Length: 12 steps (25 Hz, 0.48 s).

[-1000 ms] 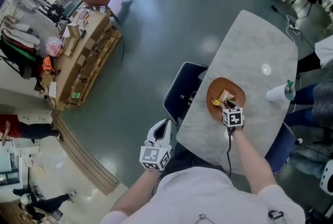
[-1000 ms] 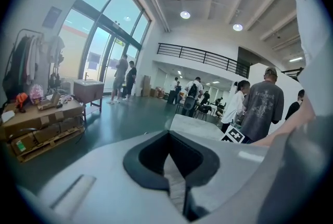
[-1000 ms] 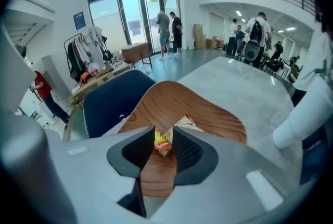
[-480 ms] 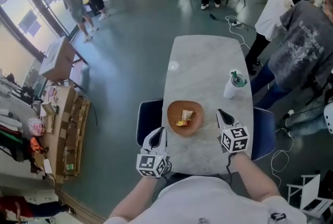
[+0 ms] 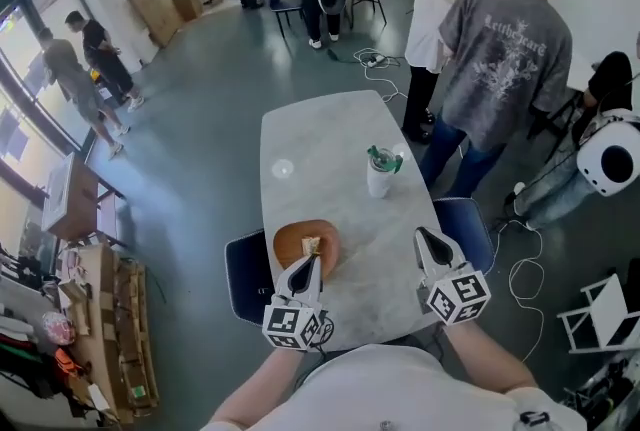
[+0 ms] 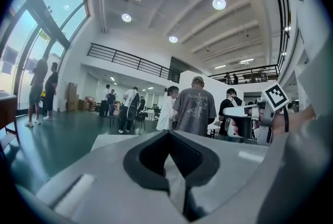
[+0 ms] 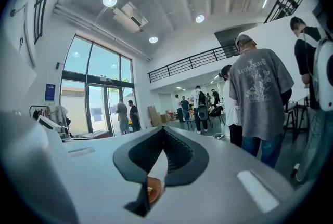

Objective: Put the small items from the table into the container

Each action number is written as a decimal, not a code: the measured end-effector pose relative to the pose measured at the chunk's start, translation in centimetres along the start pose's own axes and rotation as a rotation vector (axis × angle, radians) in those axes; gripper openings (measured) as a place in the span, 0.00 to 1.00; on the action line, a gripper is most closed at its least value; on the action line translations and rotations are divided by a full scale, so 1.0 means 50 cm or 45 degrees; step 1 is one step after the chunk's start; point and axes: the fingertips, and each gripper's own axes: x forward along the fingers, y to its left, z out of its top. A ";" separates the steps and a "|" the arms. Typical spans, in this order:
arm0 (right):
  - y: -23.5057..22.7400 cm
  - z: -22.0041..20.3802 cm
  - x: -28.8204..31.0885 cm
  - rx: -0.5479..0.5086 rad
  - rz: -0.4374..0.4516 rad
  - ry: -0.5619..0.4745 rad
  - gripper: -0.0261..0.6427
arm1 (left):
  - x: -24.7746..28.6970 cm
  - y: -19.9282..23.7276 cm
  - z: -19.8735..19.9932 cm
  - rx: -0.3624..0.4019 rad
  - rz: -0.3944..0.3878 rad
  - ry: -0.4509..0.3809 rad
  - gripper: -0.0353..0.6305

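Note:
A brown bowl (image 5: 298,242) sits on the near half of the pale marble table (image 5: 320,144), with small wrapped items (image 5: 311,245) inside it. My left gripper (image 5: 312,260) hovers at the bowl's near edge, jaws together and nothing in them. My right gripper (image 5: 421,234) is raised over the table's near right edge, shut and empty. In the left gripper view the left gripper (image 6: 167,132) points level into the room, and the right gripper (image 6: 243,113) shows at its right. Through the right gripper (image 7: 163,129) a sliver of the bowl (image 7: 152,189) shows below the joined tips.
A white cup with a green lid (image 5: 380,174) stands mid-table to the right. Dark blue chairs (image 5: 244,276) (image 5: 470,217) flank the table's near end. Two people (image 5: 495,49) stand close off the far right corner; cables lie on the floor.
My right gripper left the bowl, drew back to the table's near right edge and closed. My left gripper came up beside the bowl. The head view tilted up toward the room.

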 end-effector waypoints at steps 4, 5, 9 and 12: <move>0.002 0.002 -0.030 -0.004 0.011 0.017 0.08 | 0.003 -0.033 0.002 -0.002 -0.018 -0.008 0.06; 0.003 0.000 -0.036 -0.006 0.020 0.023 0.08 | 0.003 -0.039 0.004 -0.002 -0.016 -0.014 0.06; 0.011 -0.005 -0.050 -0.010 0.044 0.031 0.08 | -0.007 -0.050 0.010 0.011 -0.002 -0.034 0.06; 0.020 -0.014 -0.044 -0.029 0.042 0.059 0.08 | -0.017 -0.046 0.008 0.019 0.010 -0.030 0.06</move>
